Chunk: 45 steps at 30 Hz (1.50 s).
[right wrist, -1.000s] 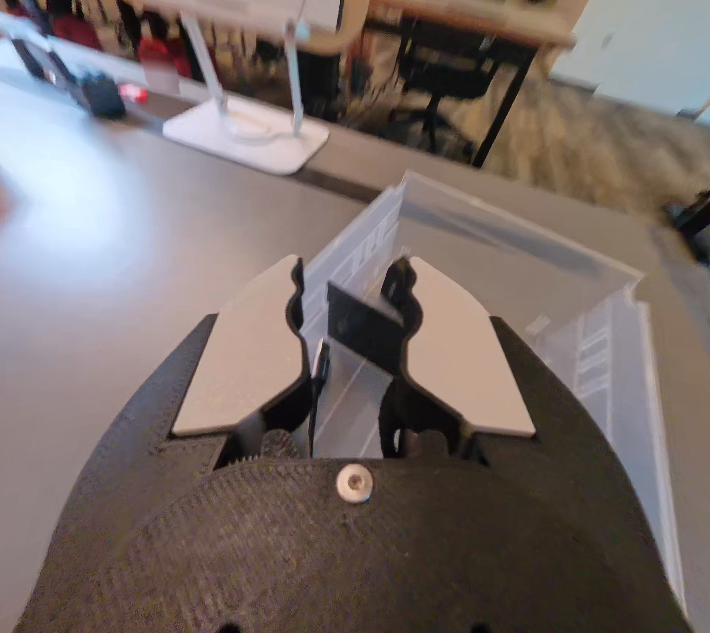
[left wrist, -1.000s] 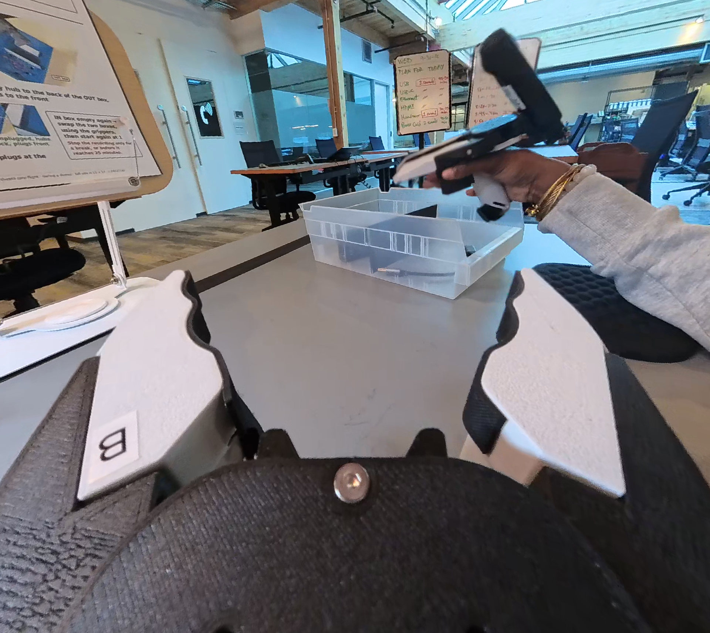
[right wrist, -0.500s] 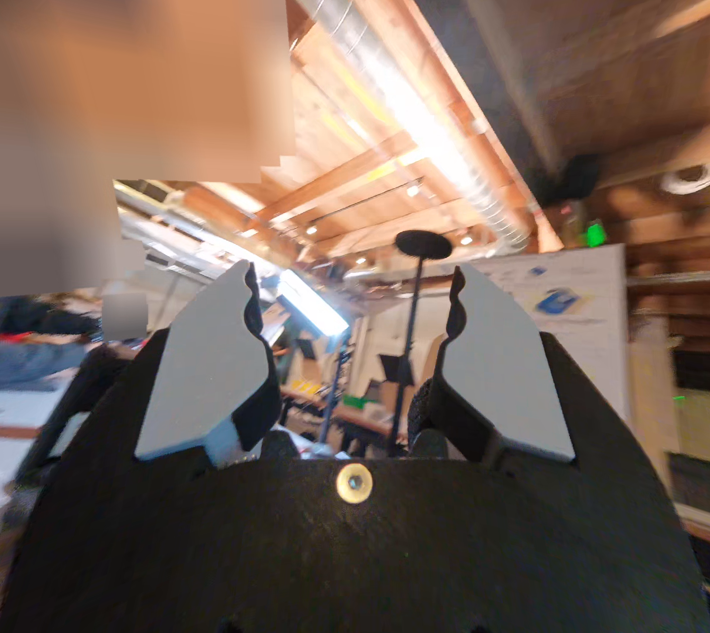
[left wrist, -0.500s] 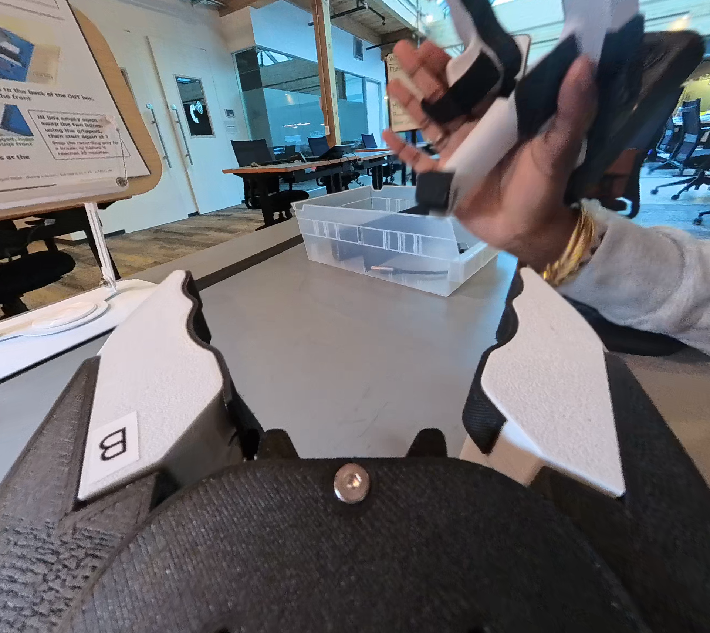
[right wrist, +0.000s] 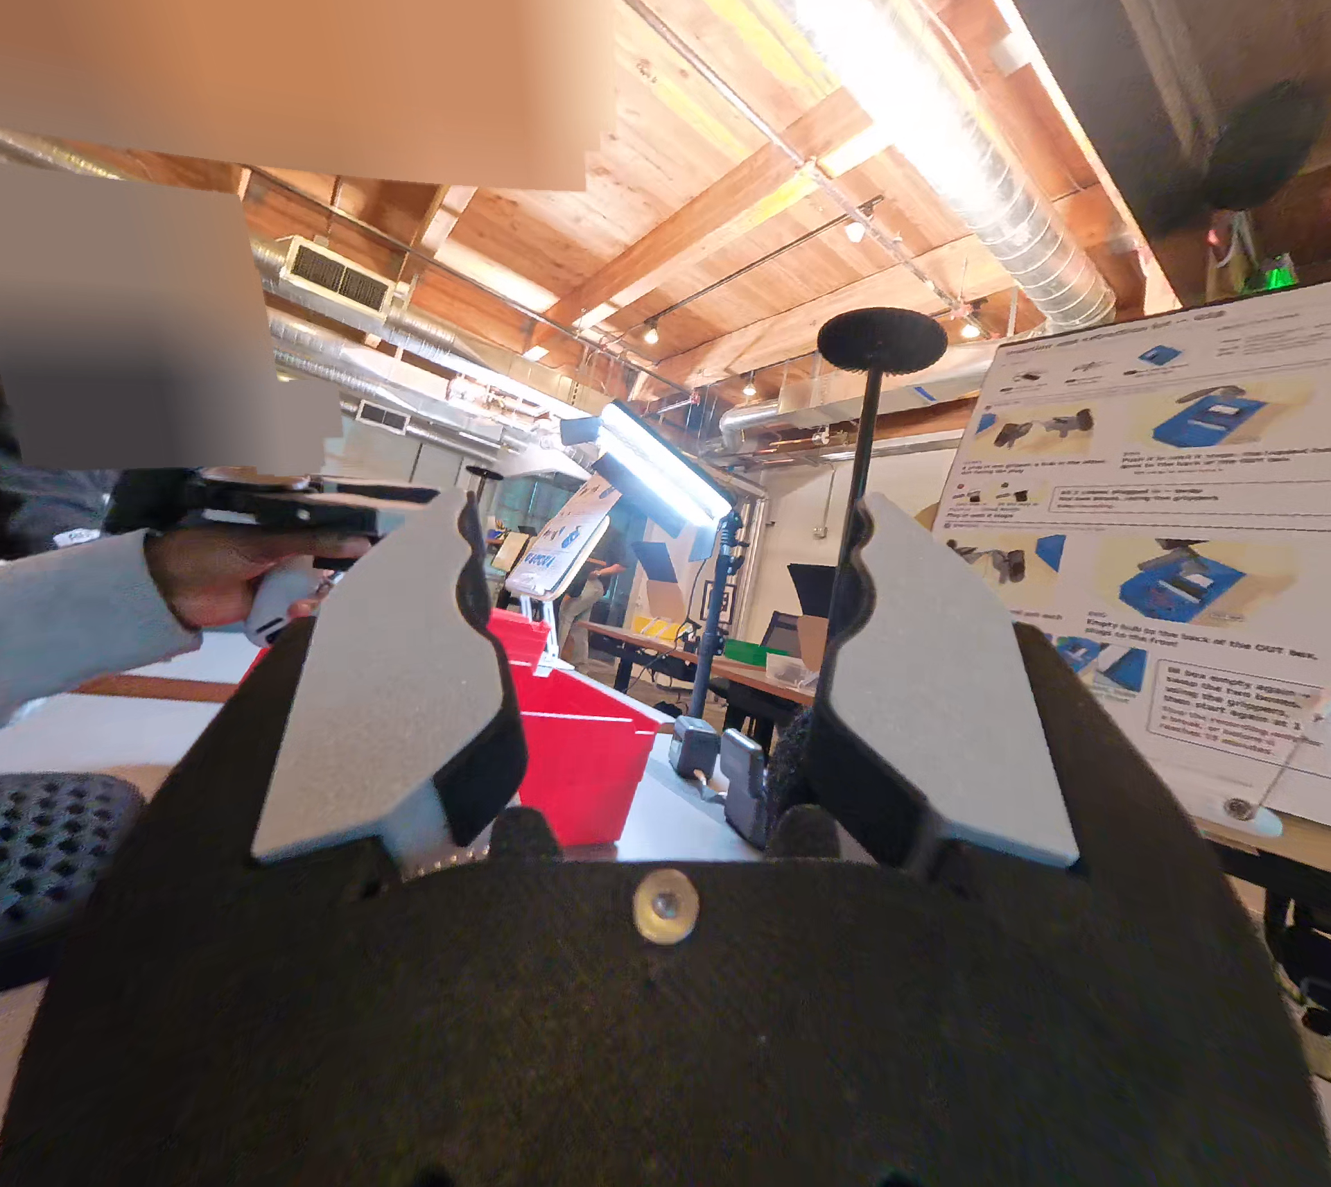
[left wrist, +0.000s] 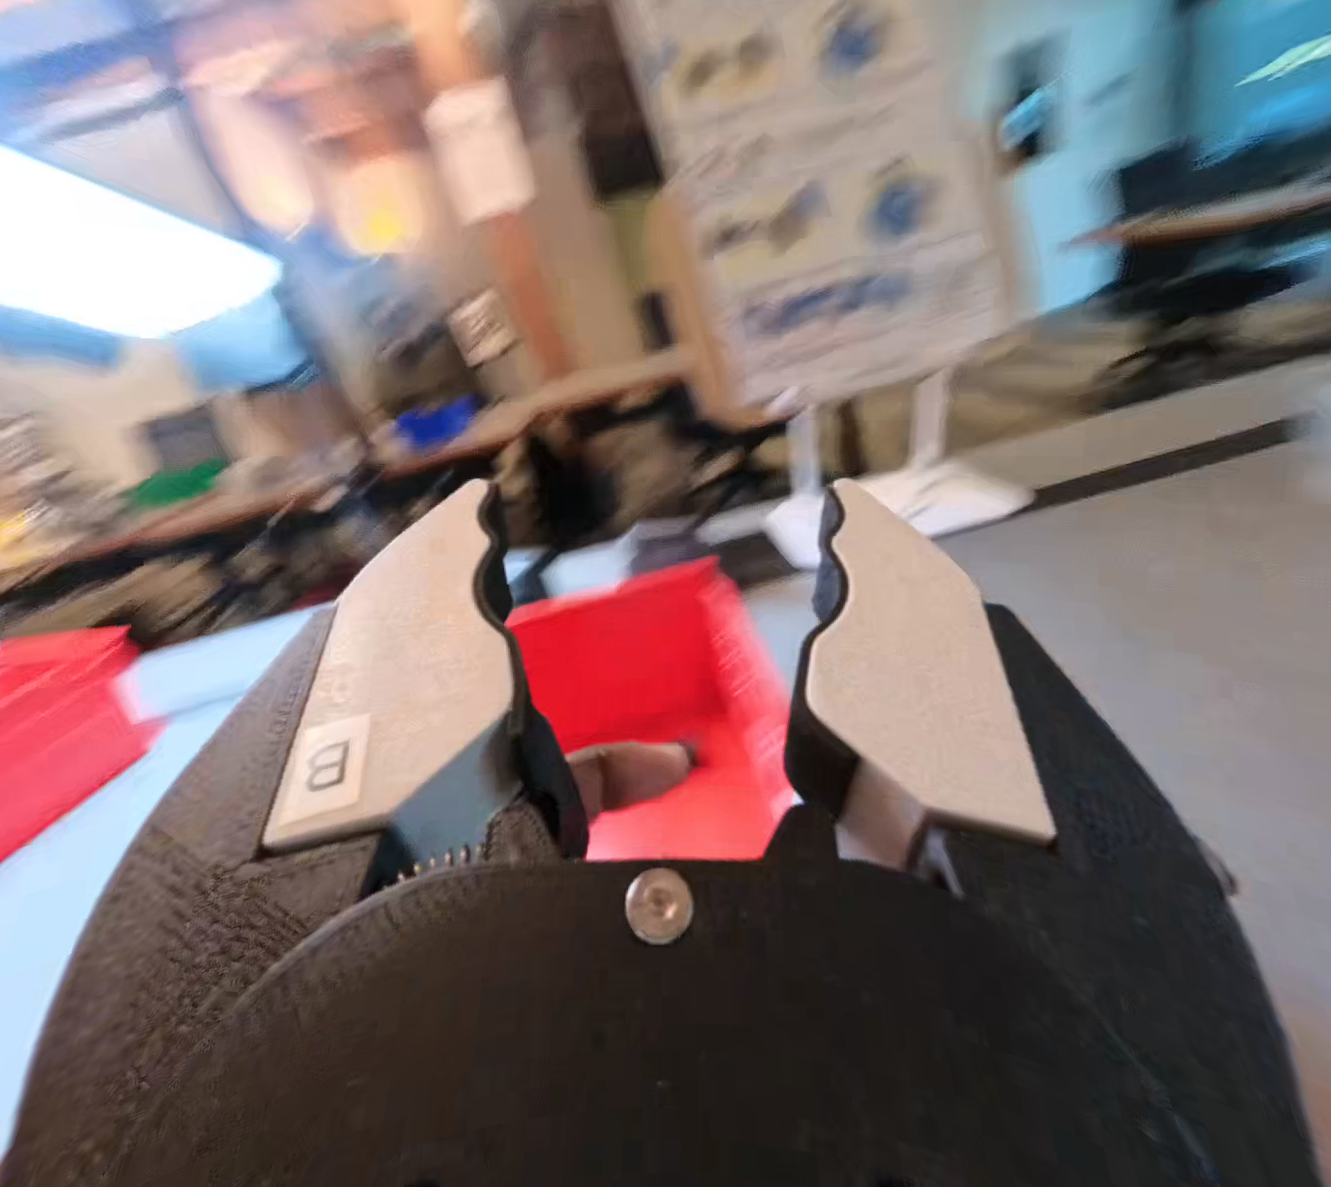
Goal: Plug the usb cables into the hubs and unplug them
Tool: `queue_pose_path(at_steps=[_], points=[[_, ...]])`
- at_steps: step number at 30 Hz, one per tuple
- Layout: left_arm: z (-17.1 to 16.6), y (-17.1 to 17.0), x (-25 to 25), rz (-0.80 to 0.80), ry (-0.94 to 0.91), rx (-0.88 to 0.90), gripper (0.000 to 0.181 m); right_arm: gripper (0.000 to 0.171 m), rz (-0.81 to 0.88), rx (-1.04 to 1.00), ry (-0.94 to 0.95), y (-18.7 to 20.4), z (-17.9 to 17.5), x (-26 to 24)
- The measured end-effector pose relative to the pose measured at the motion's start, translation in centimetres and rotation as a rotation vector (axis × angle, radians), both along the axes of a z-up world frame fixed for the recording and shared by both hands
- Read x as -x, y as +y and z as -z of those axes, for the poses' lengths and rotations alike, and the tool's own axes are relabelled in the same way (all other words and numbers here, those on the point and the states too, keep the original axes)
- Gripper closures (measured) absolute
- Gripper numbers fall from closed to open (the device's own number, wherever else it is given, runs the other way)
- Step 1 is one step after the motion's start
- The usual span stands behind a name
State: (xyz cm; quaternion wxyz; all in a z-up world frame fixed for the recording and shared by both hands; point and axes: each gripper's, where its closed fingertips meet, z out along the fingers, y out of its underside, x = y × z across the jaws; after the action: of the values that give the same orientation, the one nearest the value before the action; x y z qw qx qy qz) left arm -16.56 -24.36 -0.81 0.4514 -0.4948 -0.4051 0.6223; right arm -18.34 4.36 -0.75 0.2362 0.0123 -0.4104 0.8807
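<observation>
Left gripper (left wrist: pixel 659 565) has swung from the clear bin to a red bin (left wrist: pixel 634 655), jaws apart, empty; right gripper (right wrist: pixel 662 583) gapes empty, tilted ceilingward; hubs, cables unidentifiable in blur, so a hasty reach could miss.

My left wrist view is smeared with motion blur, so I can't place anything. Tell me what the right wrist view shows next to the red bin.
Observer: Two small grey blocks stand on the table, just right of the red bin.
Operator: Report the right hand-held gripper.
Observer: The right hand-held gripper is open and empty, tilted up toward the ceiling.
Operator: Now describe the left one from that side.
Observer: The left hand-held gripper is held roughly level in a hand, left of the red bin.
</observation>
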Motion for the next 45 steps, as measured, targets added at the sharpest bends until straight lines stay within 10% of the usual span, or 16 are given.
queue_pose_path(at_steps=[3,7,17,23,30,34,39,45], points=[[6.3,-7.8,0.1,-0.188,-0.267,-0.100,0.103,0.075,-0.006,-0.062,0.032,-1.3,0.7,-0.8],[11.9,-10.0,1.3,-0.191,-0.566,-0.173,0.103,0.077,0.005,-0.122,0.073,-2.3,1.4,-1.4],[14.9,-11.2,3.2,-0.266,-0.770,-0.085,0.145,0.082,0.012,-0.118,0.053,-1.9,1.4,-0.7],[8.2,-9.4,2.5,-0.220,-0.540,0.020,0.149,0.084,0.009,-0.130,0.046,-2.0,1.6,-0.6],[-4.9,-0.6,2.5,0.047,-0.047,0.195,0.152,0.087,0.013,-0.171,0.036,-2.6,2.0,-0.5],[-9.2,7.2,1.9,0.458,0.142,-0.020,0.152,0.093,-0.043,-0.196,-0.018,-3.0,2.5,-0.5],[-9.6,16.4,0.4,0.965,0.231,-0.373,0.152,0.103,-0.408,-0.150,-0.264,-4.0,2.8,-2.0],[-5.3,23.4,0.1,1.175,0.190,-0.569,0.152,0.109,-0.601,0.071,-0.375,-2.7,0.9,-2.5]])
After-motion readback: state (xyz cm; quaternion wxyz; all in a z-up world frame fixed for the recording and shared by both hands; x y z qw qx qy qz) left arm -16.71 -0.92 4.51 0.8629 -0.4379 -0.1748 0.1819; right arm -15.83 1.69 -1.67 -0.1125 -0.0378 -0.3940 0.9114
